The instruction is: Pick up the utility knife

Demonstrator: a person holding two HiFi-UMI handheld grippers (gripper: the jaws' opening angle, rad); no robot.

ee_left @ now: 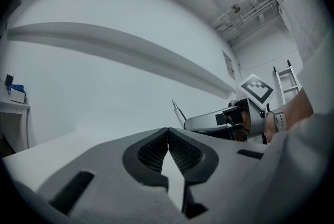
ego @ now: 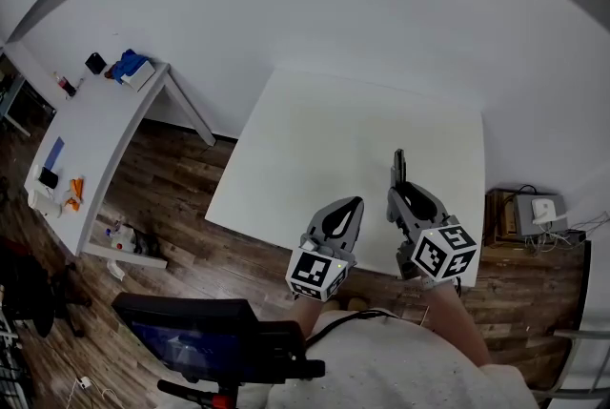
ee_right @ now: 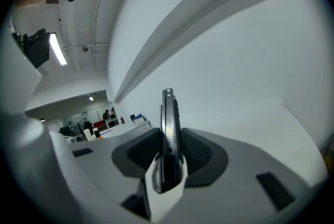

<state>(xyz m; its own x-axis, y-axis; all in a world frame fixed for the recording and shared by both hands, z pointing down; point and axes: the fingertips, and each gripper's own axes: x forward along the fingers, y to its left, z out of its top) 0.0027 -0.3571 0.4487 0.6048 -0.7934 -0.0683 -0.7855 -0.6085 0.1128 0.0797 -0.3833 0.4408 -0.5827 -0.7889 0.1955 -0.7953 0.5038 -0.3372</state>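
Head view: the right hand-held gripper (ego: 399, 195) clamps the utility knife (ego: 398, 165) over the white table (ego: 324, 131). The left hand-held gripper (ego: 354, 206) is closed on nothing. A wood floor (ego: 181, 178) and a cluttered second table (ego: 95, 135) lie to the left.

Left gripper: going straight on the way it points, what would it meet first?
The way looks free: the left gripper, jaws together on nothing, points level over the white table. The white wall beyond is probably first in line, though depth is unclear.

Open room above table (ego: 324, 150) (wall (ego: 334, 7) beyond).
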